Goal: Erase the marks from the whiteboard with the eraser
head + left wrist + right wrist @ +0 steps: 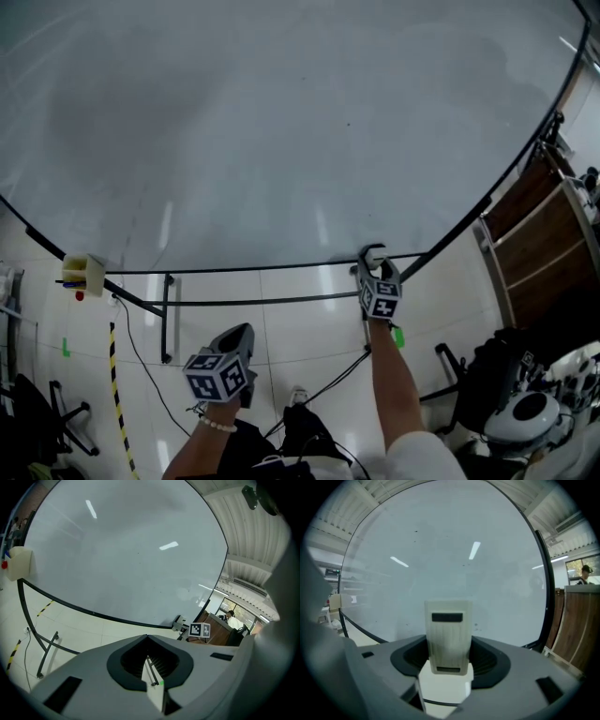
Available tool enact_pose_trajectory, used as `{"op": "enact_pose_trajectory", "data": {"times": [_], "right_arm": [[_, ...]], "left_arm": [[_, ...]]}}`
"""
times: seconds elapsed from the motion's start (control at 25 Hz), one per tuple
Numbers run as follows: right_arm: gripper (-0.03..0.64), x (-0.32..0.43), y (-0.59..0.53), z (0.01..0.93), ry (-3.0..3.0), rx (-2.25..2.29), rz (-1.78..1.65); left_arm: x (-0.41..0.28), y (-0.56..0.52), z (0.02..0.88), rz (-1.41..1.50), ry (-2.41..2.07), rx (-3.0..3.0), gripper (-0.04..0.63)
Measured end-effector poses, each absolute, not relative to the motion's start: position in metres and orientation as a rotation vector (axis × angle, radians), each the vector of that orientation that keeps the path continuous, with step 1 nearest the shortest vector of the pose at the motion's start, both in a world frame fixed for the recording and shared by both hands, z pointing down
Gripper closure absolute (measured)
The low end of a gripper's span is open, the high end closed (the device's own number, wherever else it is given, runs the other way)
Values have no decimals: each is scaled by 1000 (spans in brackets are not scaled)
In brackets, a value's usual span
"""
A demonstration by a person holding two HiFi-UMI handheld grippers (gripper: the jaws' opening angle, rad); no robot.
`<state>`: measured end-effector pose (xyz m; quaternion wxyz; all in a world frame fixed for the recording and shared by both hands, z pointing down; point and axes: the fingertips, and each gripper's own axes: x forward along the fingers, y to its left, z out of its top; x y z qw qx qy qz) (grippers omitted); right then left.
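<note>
Here's a lab-style work hall, more workshop than office.

A big whiteboard (281, 122) on a black frame fills the head view from 9 to 2 o'clock, over a glossy white tile floor (300, 328). Down at 7 o'clock there's yellow-and-black hazard tape (117, 394) on the tiles, with a loose cable (141, 366) beside it. Wood panels (534, 244) stand at 3 o'clock, and a round white machine (530, 412) sits among dark gear at 5 o'clock. Up in the left gripper view, a ribbed metal ceiling (243, 536) shows at 2 o'clock, and a person (230, 616) sits behind the panels at 4 o'clock.
</note>
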<state>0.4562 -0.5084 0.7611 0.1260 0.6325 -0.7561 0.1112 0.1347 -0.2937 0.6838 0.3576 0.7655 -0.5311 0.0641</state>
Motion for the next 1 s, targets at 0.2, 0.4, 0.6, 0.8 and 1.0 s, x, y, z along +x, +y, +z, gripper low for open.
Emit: {"op": "enact_pose_trajectory", "data": {"times": [0.2, 0.4, 0.6, 0.8, 1.0], "right_arm": [[343, 400, -500, 763, -2212, 1831, 355], [342, 327, -493, 764, -2207, 1808, 393], [342, 255, -485, 769, -2217, 1797, 430], [343, 177, -475, 772, -2250, 1749, 400], [342, 89, -462, 768, -2282, 1704, 399]], "left_arm": [[95, -284, 678, 130, -1398, 1952, 606], [51, -273, 672, 82, -1432, 1917, 606], [-3, -259, 671, 49, -1471, 1895, 606], [-67, -245, 668, 16, -1517, 1867, 606], [-129, -228, 665, -16, -1558, 1843, 606]]}}
